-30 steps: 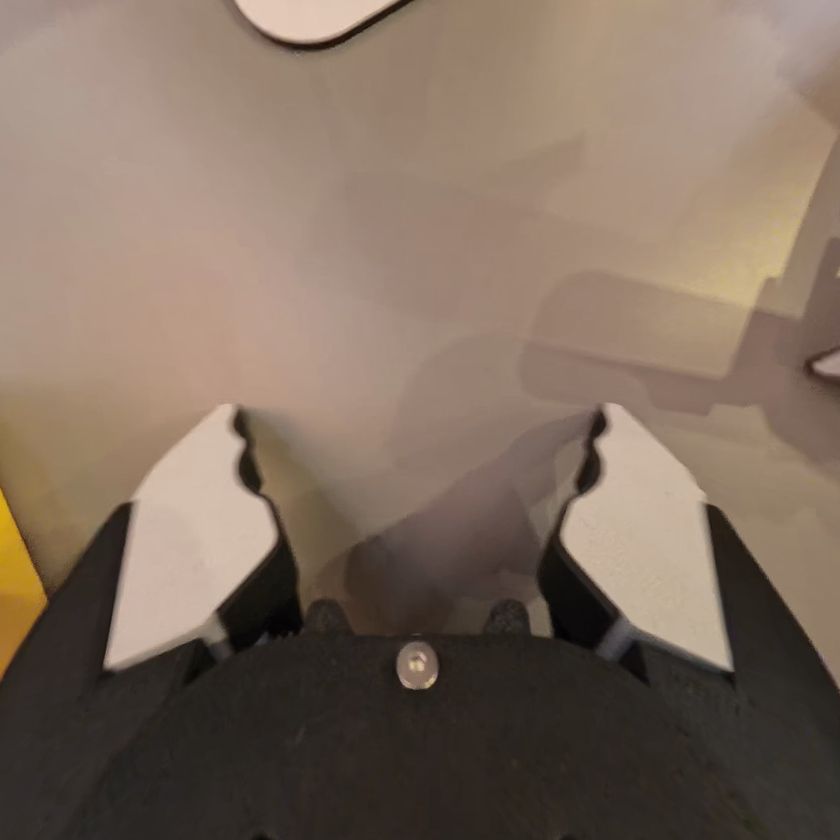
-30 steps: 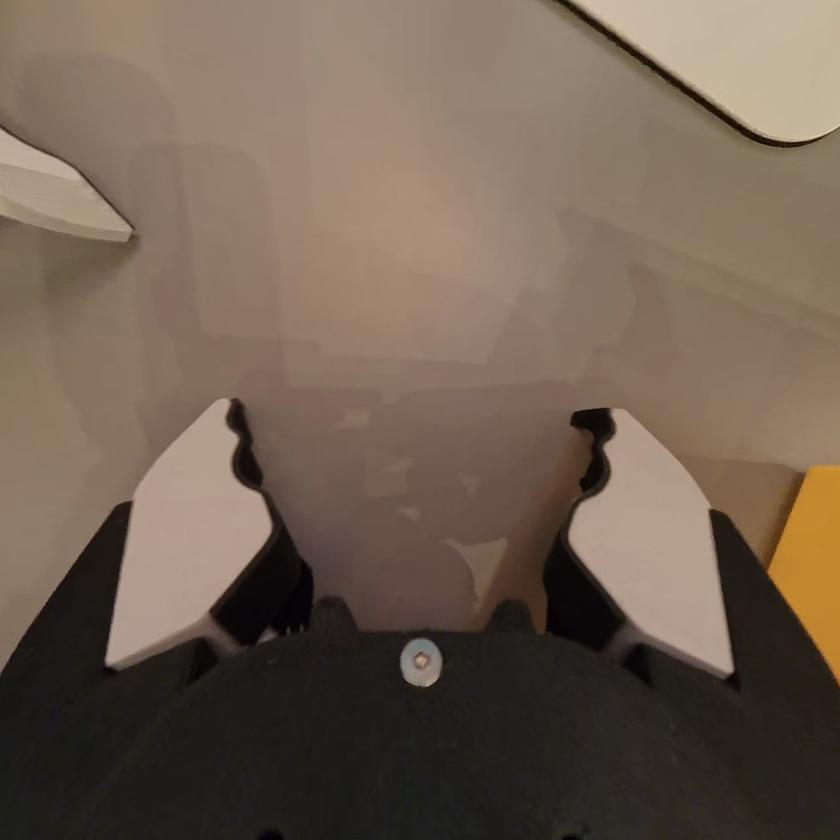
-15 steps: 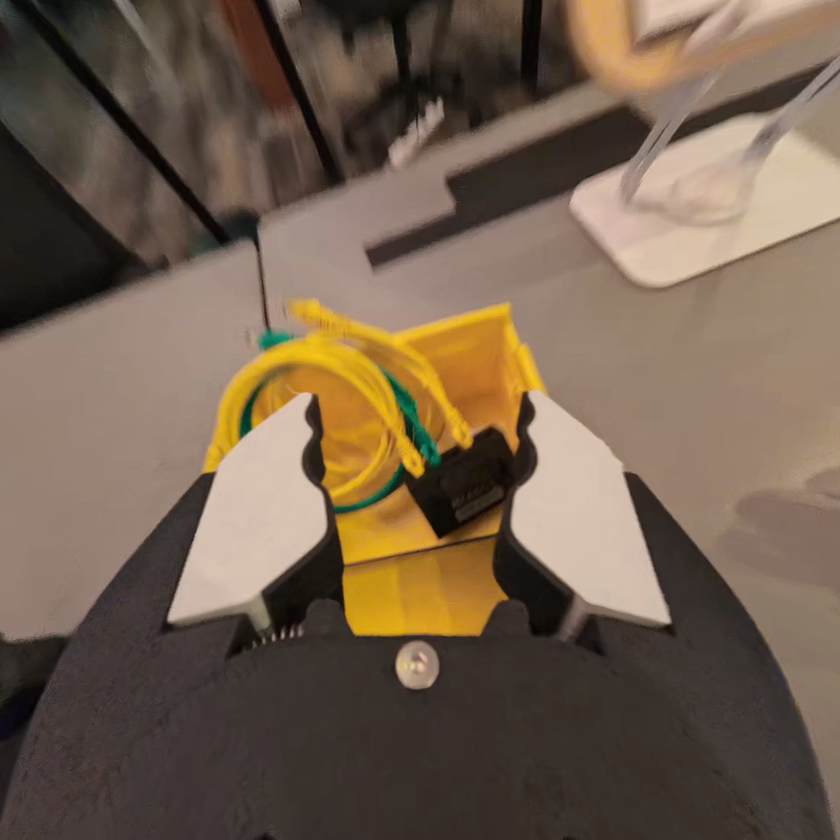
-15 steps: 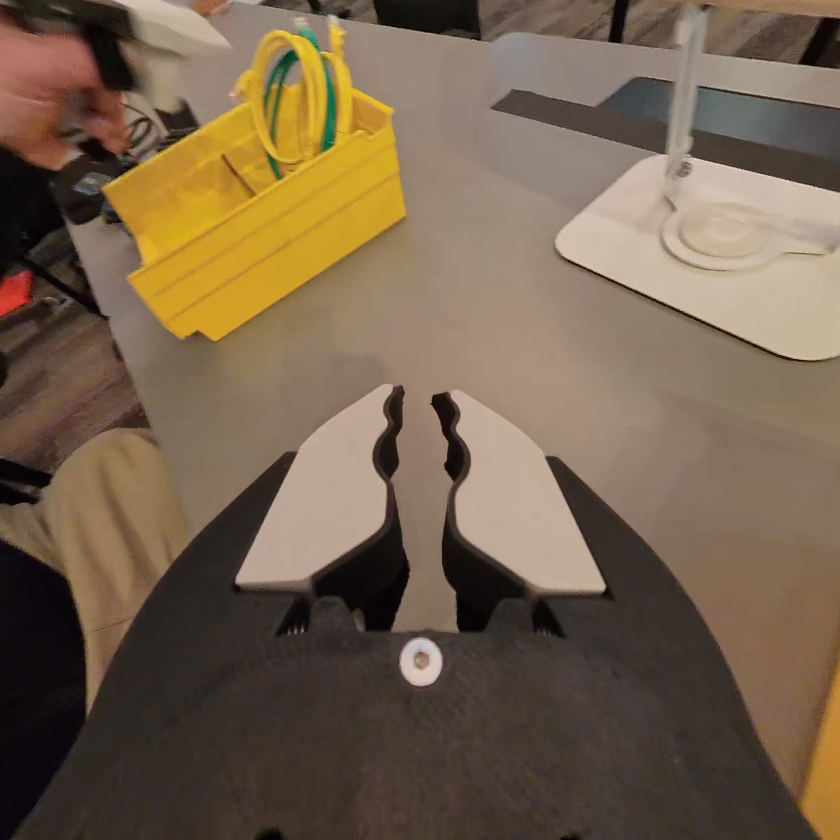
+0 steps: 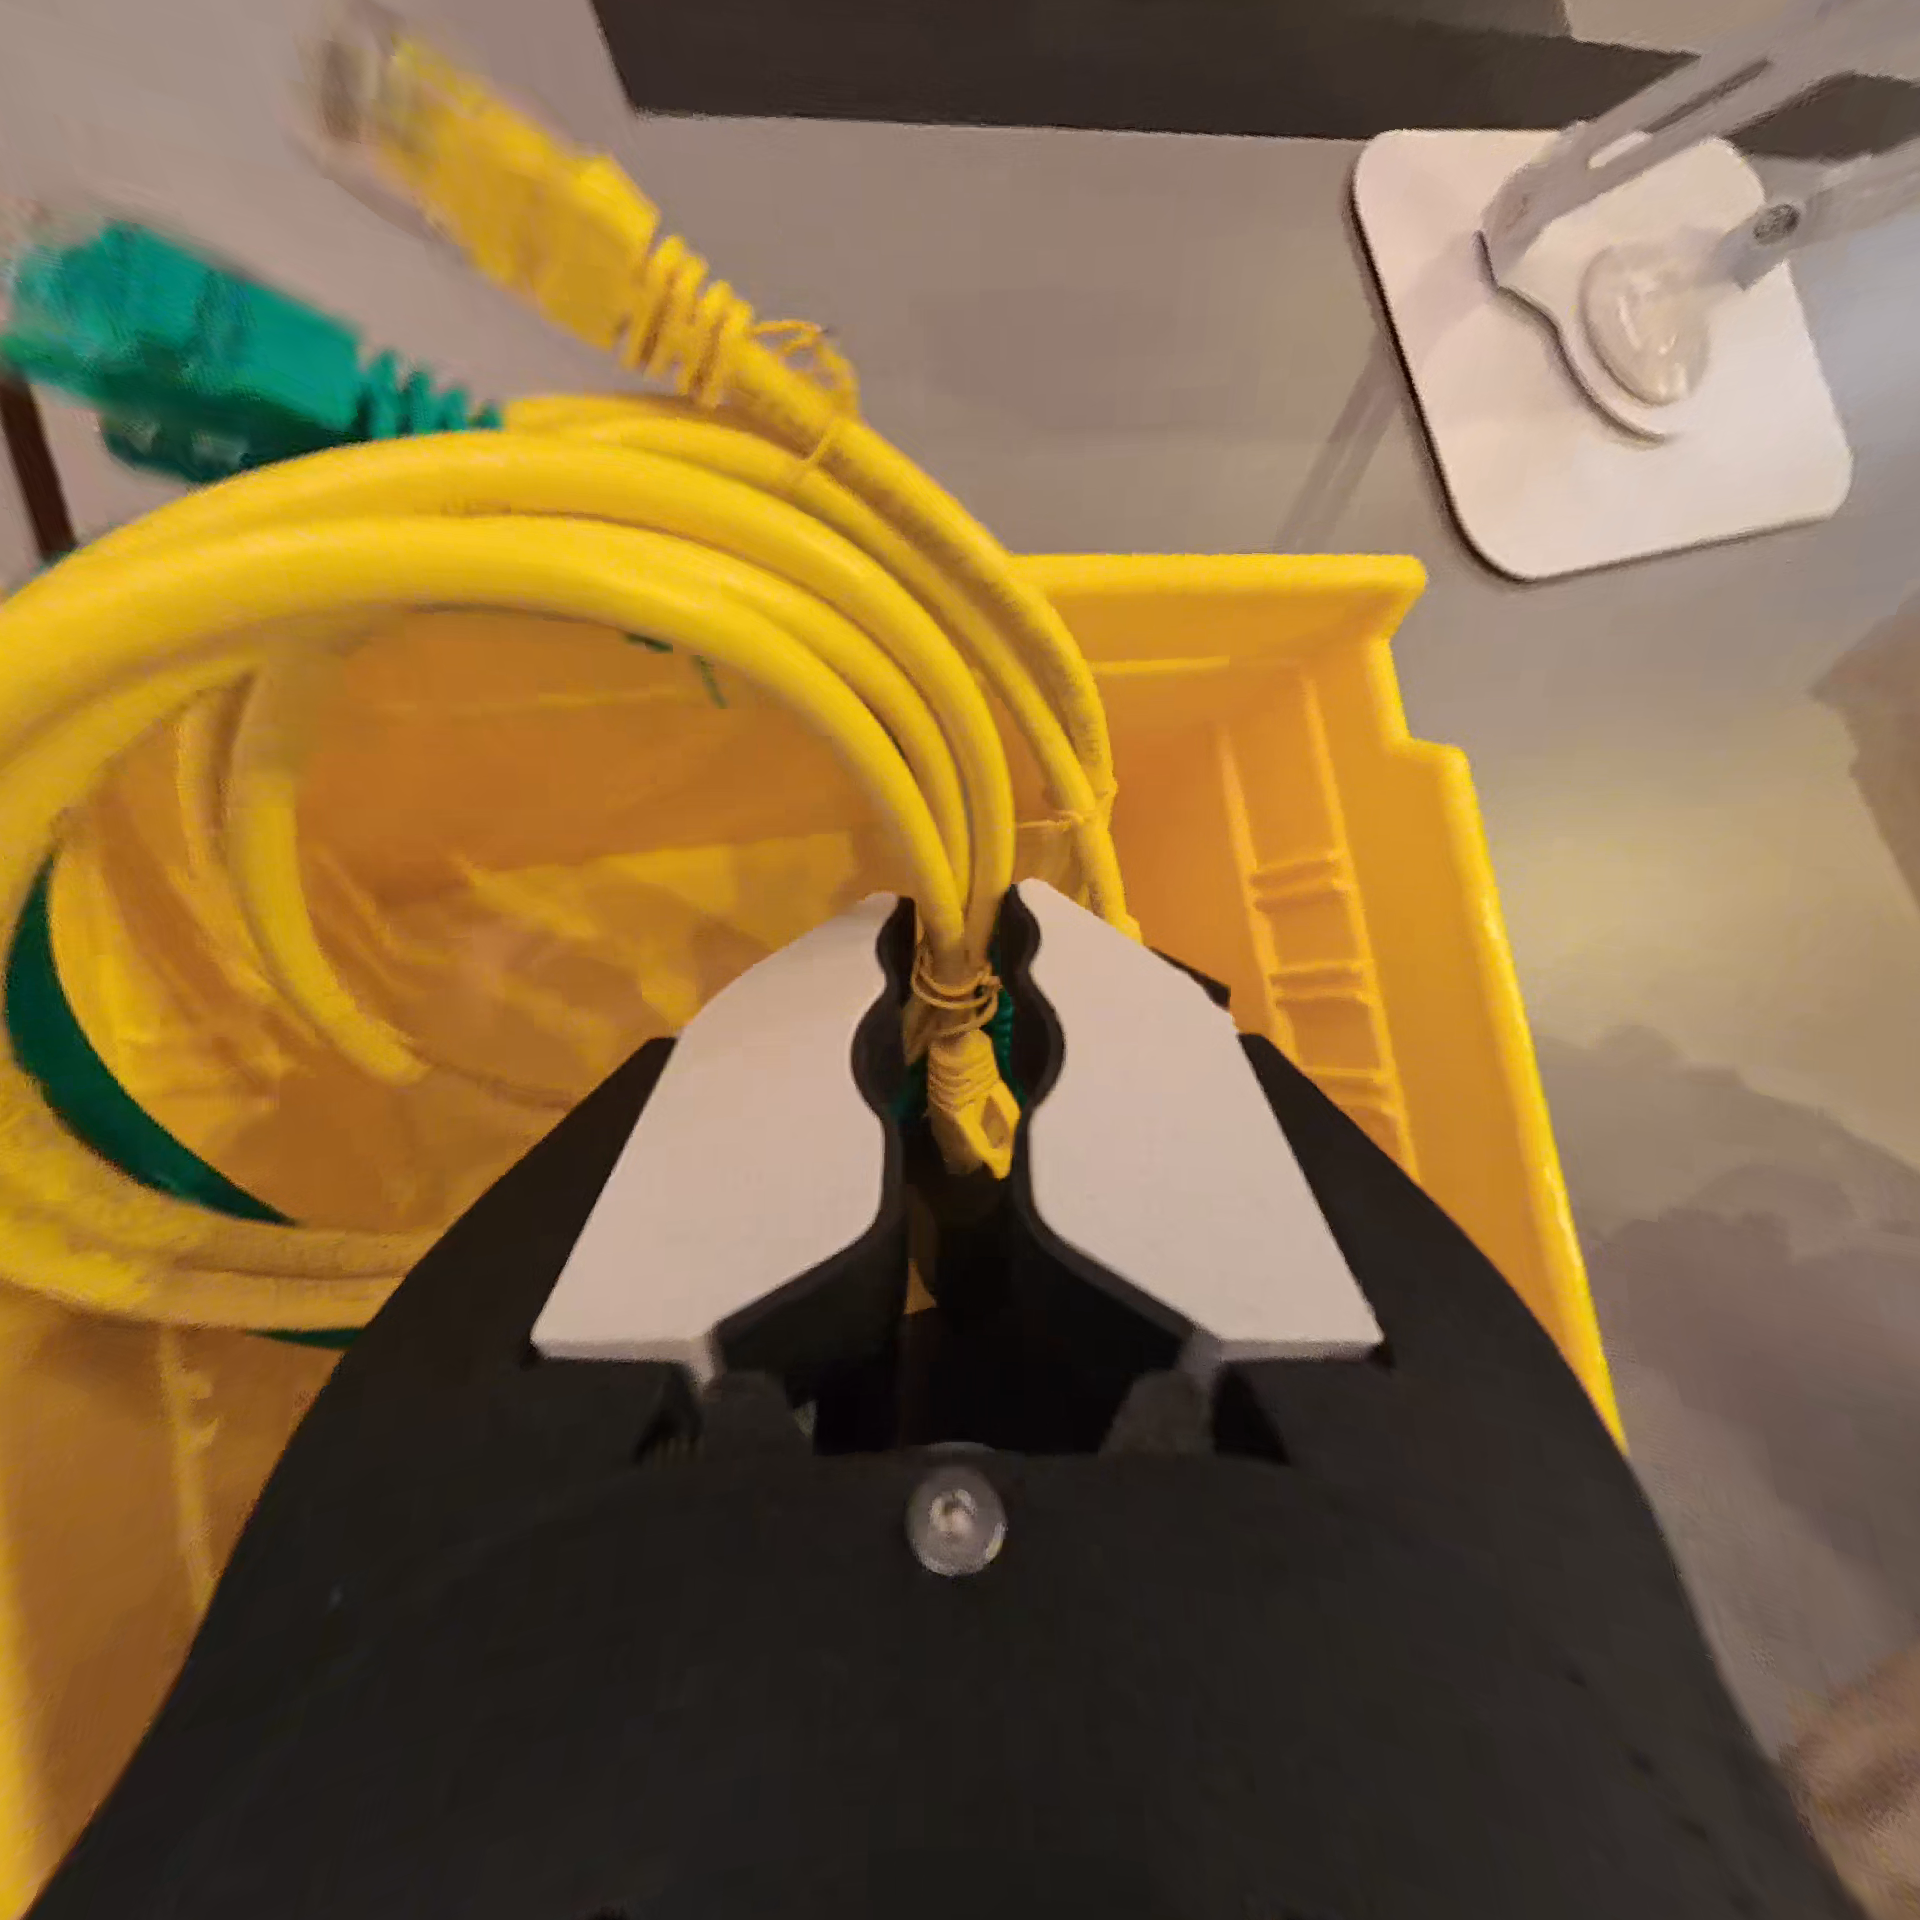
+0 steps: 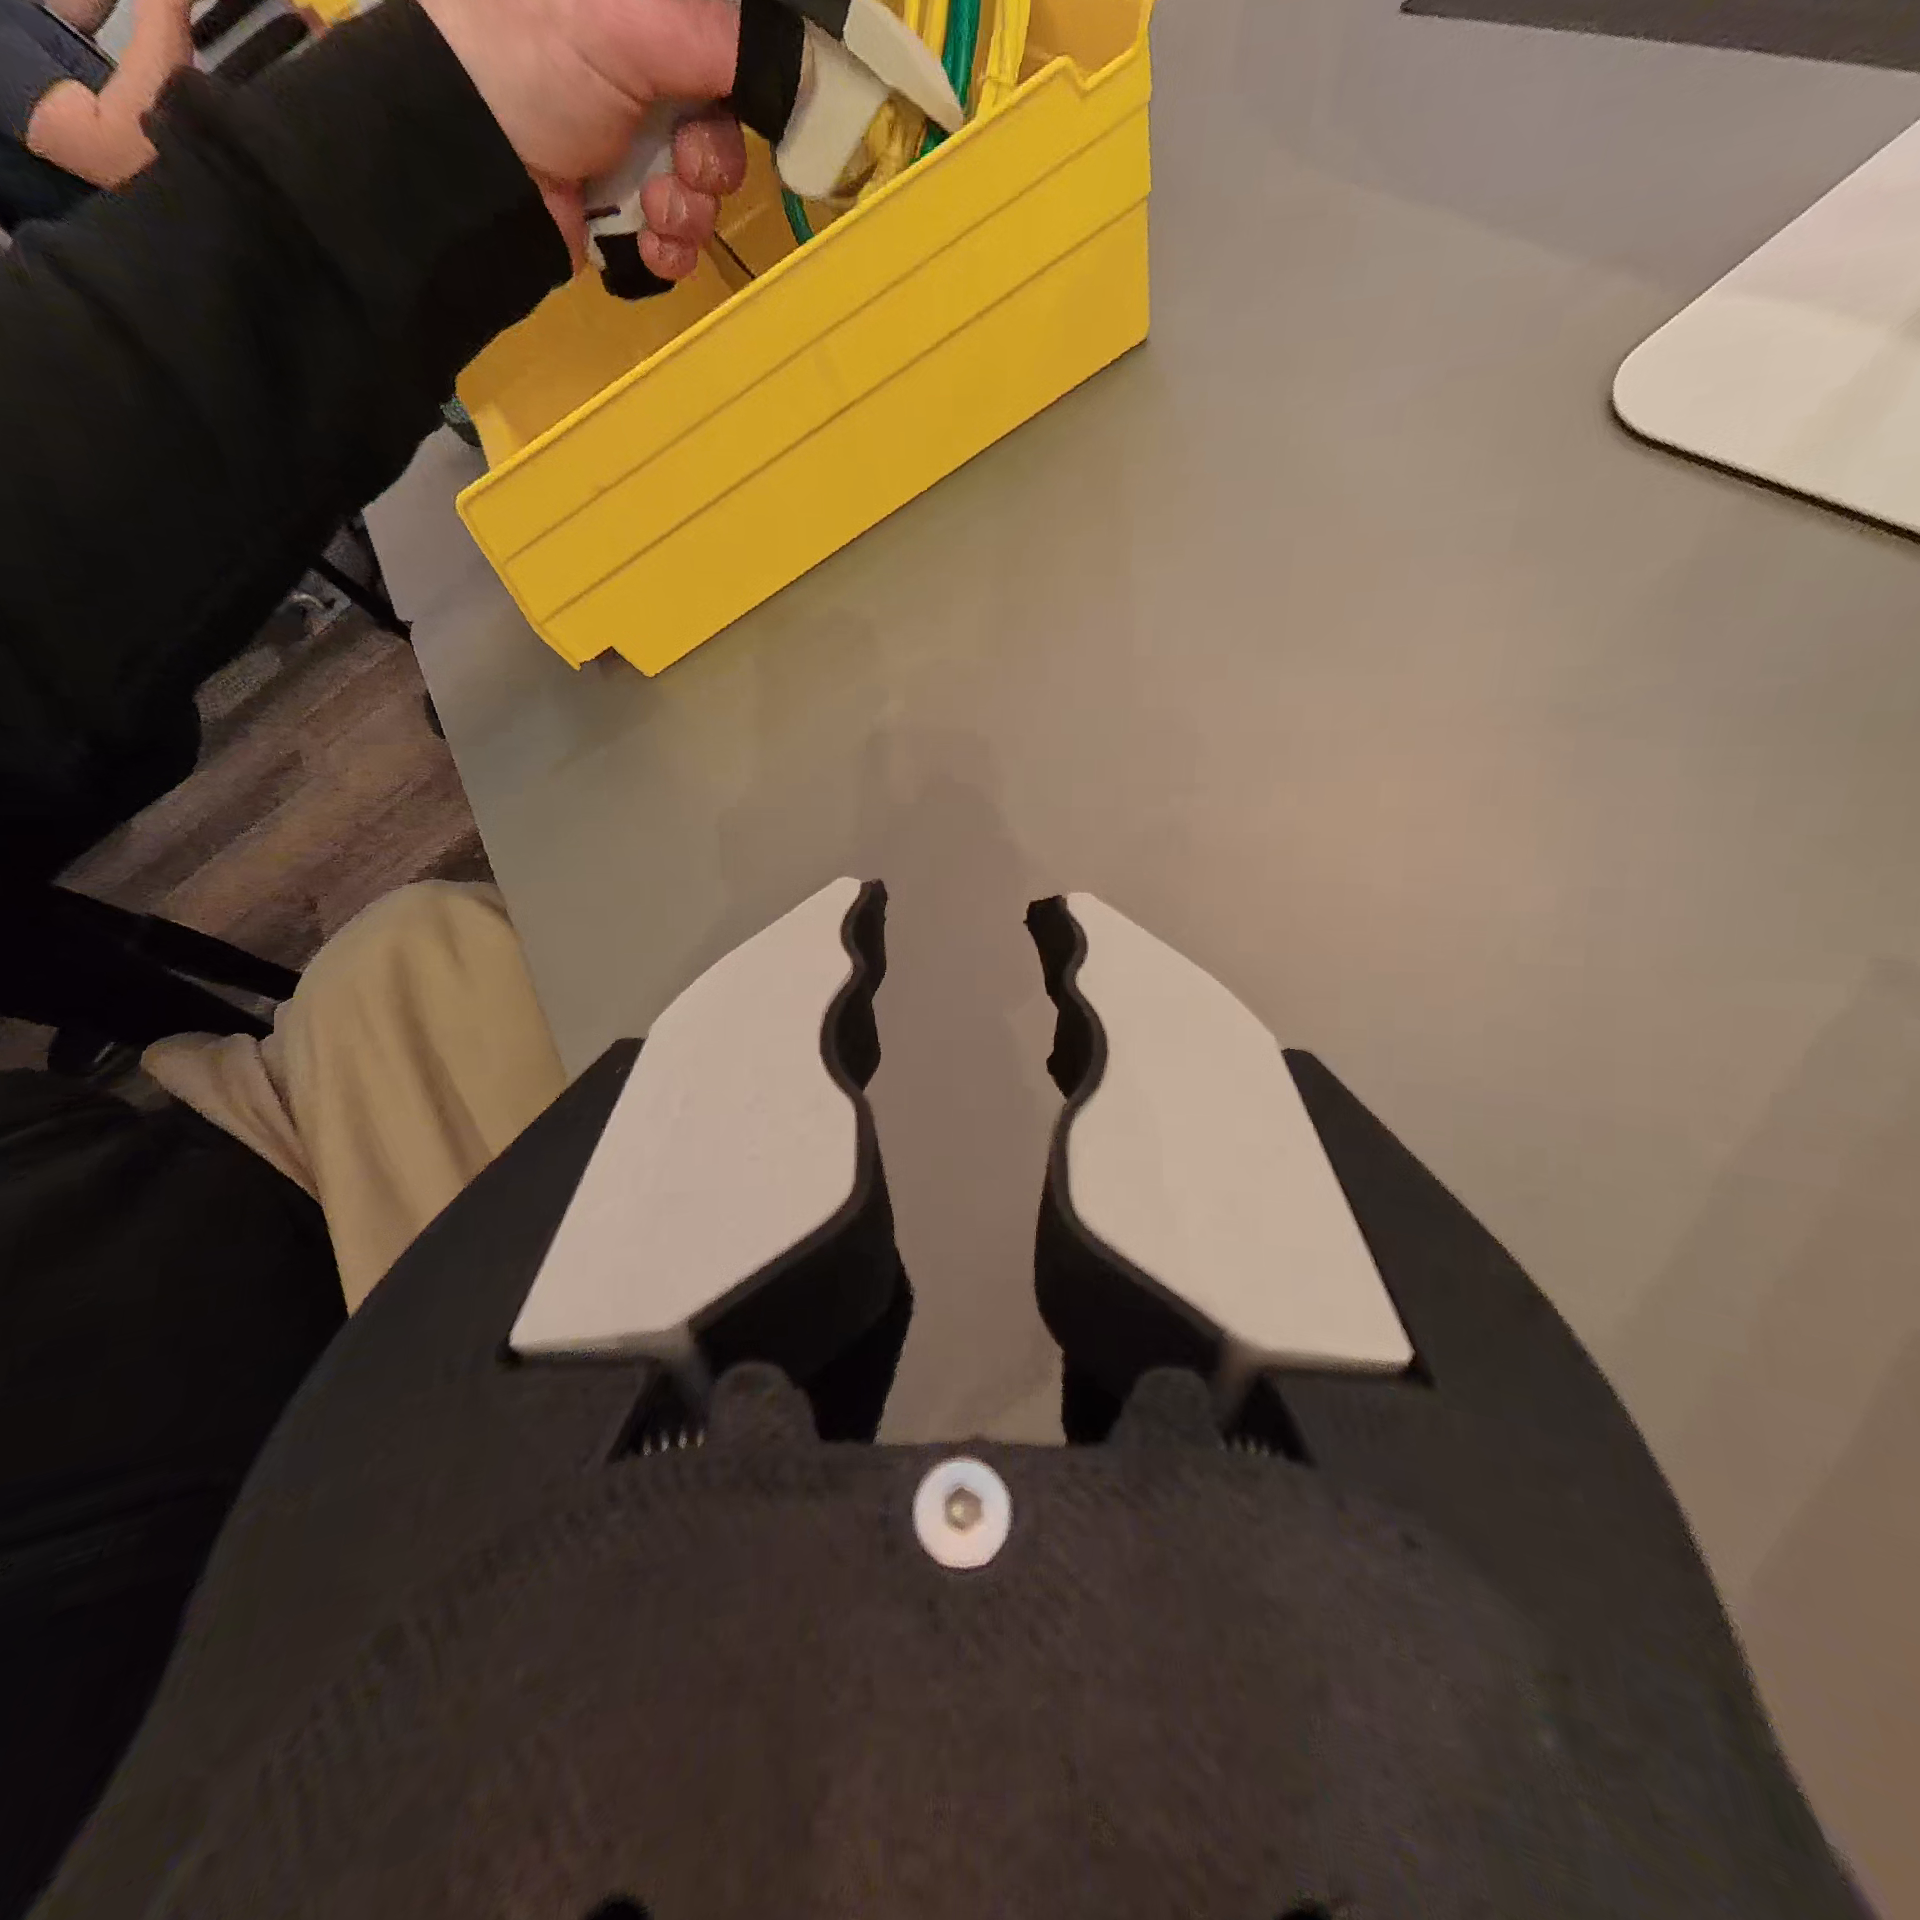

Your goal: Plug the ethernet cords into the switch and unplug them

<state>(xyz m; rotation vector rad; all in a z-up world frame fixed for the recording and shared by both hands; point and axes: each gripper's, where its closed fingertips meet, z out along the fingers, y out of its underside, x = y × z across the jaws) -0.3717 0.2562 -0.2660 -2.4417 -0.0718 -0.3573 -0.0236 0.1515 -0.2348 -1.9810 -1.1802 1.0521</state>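
Observation:
My left gripper (image 5: 958, 914) is shut on a coiled bundle of yellow ethernet cords (image 5: 582, 520) with a green cord (image 5: 62, 1049) wound in. It holds them over the yellow bin (image 5: 1340, 831). A yellow plug (image 5: 488, 177) and a green plug (image 5: 156, 332) stick up at the top left. The switch is hidden in this view. My right gripper (image 6: 956, 904) is partly open and empty, low over the grey table (image 6: 1351, 727). In the right wrist view the bin (image 6: 810, 384) stands far left, with the left gripper (image 6: 852, 94) and a hand (image 6: 592, 83) reaching into it.
A white stand base (image 5: 1600, 353) with clear metal legs sits on the table at the back right; its corner shows in the right wrist view (image 6: 1787, 364). A person's knee (image 6: 395, 1060) and dark sleeve (image 6: 208, 364) are beyond the table's left edge. Left tips to right tips: about 35 centimeters.
My left gripper has gone down into the bin and closed on the cord bundle. My right gripper has opened a little and stayed over the table.

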